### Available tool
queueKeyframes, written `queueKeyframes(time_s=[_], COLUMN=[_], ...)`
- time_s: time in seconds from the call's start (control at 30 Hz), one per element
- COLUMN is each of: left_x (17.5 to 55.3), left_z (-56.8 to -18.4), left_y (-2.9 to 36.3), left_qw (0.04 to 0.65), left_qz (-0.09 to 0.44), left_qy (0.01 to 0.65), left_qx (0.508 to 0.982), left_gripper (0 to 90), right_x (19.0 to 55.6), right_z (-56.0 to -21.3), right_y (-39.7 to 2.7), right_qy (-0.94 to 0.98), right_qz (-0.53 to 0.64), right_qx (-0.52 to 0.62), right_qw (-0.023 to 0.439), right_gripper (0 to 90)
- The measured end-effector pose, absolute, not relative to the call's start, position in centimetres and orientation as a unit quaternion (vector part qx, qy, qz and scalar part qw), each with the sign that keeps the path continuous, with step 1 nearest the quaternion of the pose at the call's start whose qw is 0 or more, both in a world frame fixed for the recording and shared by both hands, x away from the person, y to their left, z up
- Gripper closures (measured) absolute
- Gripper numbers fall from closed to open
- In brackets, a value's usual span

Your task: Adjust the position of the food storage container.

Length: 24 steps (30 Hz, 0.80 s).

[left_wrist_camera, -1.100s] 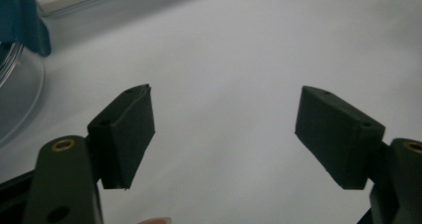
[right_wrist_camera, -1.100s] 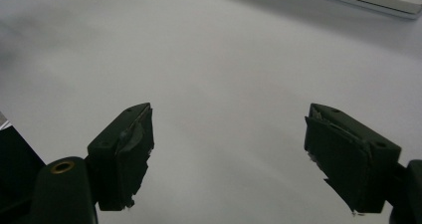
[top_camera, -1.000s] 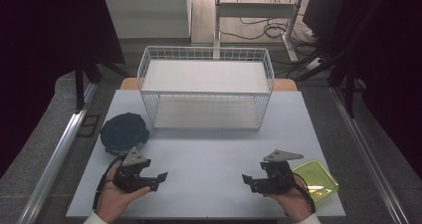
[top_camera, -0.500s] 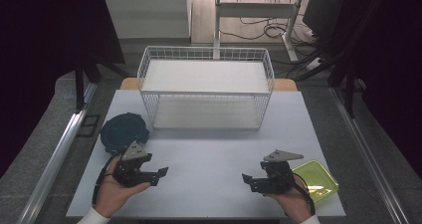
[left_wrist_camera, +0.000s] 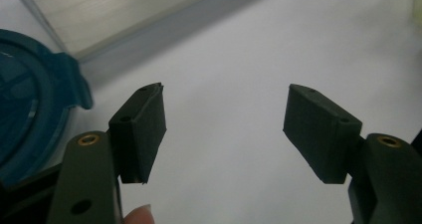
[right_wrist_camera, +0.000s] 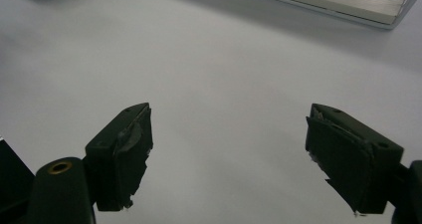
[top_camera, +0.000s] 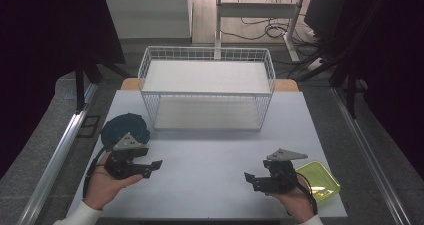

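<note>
Holding both grippers low over the bench (top_camera: pixel 210 160), we list them first. Left gripper (top_camera: pixel 152 166): jaws apart with nothing between them, though they have just been closing a little; it sits just beside the dark blue round lid (top_camera: pixel 125 127), which lies flat at the bench's left edge. Right gripper (top_camera: pixel 250 179): jaws spread wide, empty, just beside the yellow-green tray (top_camera: pixel 325 185) at the bench's right front corner. Behind both, at the middle back of the bench: the white wire basket (top_camera: pixel 207 92), two-tiered, nothing visible on its shelves.

Step in hand, as we judge it: the left gripper is about to turn to the blue lid, the nearest thing to it. To do this well, we open the jaws again before the approach, bring one jaw over the lid's rim and one under or outside it, and take it at the small tab on the edge rather than across the flat face, which is too broad for the jaws. We keep the right gripper still and clear of the path.

Views compared:
- High view: both hands, the tray, the full basket and the lid's place on the bench.
- Left gripper view: the left gripper (left_wrist_camera: pixel 224 129) with its pads (left_wrist_camera: pixel 142 129) bare; the lid (left_wrist_camera: pixel 35 104) at the left, its rim tab and ribbed face legible, which the high view blurs.
- Right gripper view: the right gripper (right_wrist_camera: pixel 229 154) over bare bench (right_wrist_camera: pixel 214 59); worn, frayed facing on its pads (right_wrist_camera: pixel 127 149), and the basket's base (right_wrist_camera: pixel 348 0) at the top edge.
</note>
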State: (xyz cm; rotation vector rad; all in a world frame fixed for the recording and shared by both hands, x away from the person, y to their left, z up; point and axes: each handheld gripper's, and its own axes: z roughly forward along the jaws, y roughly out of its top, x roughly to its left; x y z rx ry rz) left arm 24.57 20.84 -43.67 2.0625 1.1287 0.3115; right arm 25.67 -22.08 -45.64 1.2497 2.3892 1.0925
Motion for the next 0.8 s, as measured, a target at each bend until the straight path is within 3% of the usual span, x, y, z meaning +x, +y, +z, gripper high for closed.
queueKeyframes(time_s=[0.8], left_x=[32.5], left_z=[-40.8], left_y=[28.7], left_qw=[0.35], left_qz=[0.129], left_qy=[0.493], left_qx=[0.786], left_gripper=[48.0], right_x=[25.8], right_z=[-45.9], right_y=[-22.0], right_qy=[0.816], right_qz=[0.362], right_qx=[0.437], right_qw=[0.113], right_gripper=[18.4])
